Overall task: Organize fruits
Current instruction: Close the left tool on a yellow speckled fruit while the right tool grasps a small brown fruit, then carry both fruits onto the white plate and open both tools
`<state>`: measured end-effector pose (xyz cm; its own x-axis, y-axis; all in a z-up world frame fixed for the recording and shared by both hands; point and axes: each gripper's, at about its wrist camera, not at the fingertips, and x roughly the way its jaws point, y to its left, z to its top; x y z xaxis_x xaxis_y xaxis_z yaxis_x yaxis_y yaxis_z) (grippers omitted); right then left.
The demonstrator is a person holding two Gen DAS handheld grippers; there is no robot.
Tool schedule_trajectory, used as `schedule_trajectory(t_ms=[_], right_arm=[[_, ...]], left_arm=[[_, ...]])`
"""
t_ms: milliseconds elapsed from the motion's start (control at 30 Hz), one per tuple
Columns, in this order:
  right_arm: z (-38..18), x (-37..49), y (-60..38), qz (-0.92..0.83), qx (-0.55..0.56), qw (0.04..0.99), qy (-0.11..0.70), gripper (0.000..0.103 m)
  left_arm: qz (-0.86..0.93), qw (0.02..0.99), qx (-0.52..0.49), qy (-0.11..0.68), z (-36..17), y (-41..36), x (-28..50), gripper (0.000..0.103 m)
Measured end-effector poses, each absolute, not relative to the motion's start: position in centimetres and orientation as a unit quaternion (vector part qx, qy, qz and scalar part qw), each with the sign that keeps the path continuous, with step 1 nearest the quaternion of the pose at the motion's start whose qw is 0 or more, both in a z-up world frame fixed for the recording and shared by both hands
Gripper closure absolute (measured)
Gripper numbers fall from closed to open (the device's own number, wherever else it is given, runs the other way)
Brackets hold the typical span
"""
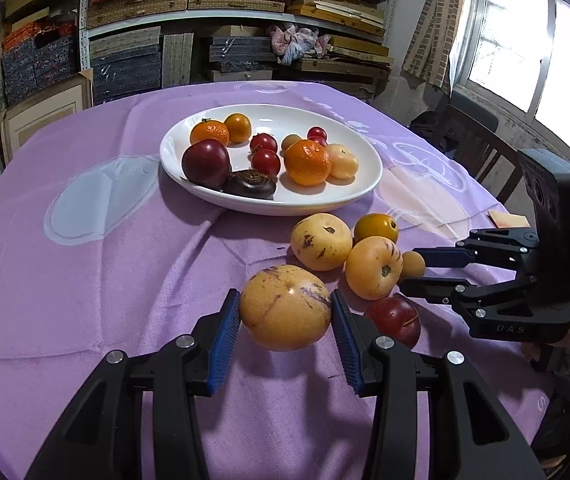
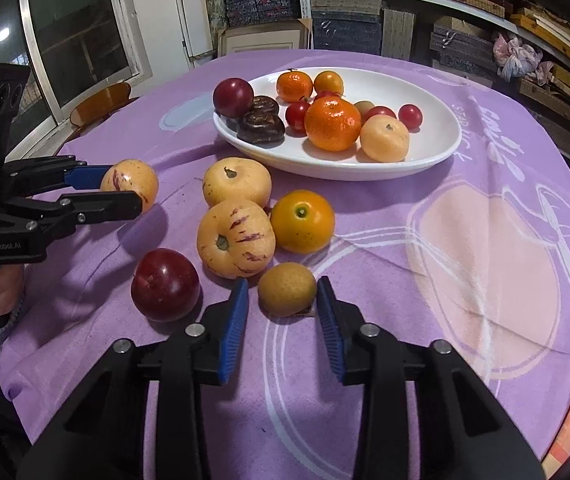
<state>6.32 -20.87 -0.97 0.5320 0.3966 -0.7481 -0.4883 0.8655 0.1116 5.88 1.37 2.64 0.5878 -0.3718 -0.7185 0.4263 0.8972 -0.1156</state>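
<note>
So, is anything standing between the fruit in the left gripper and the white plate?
Nothing visible does. Between the striped yellow fruit in the left gripper and the white plate lies only bare purple cloth; the loose fruits sit off to the right.

The left gripper's (image 1: pixel 285 312) arms ran off the bottom edge of the left wrist view, and its pads hid the sides of the striped melon (image 1: pixel 285 307) between them. The red plum (image 1: pixel 395 320) was half covered by the right finger. In the right wrist view, the right gripper's (image 2: pixel 283 304) body was likewise cut off below. Whether its pads touched the small brown fruit (image 2: pixel 287 289) could not be told. The hand (image 2: pixel 3 288) at the left edge was mostly hidden. On the plate (image 2: pixel 437 148), the mandarin (image 2: pixel 332 122) covered fruits behind it.
</note>
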Motion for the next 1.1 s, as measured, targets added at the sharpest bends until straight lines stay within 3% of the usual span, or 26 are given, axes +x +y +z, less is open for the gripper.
schedule_trajectory(t_ms=[233,633,900,1033,1100], right_arm=[[-0.8,6.1,-21.5,0.257,-0.039,0.874,0.411,0.074],[5.4,11.8,-23.6,0.214,-0.008,0.916,0.341,0.074],[3.9,16.7,-22.1,0.180,-0.017,0.918,0.352,0.073],[3.9,16.1,-22.2,0.174,-0.024,0.923,0.341,0.057],[4.1,15.4,-22.4,0.174,-0.025,0.926,0.335,0.057]], left_arm=[[-0.218,0.889,0.041,0.402,3.2,0.8,7.2,0.057],[-0.201,0.899,0.019,0.389,5.9,-1.6,14.6,0.057],[-0.180,0.897,-0.020,0.402,5.4,-2.0,19.1,0.057],[-0.173,0.903,-0.036,0.393,6.0,-1.5,19.3,0.052],[-0.175,0.902,-0.040,0.393,6.3,-1.1,18.9,0.052]])
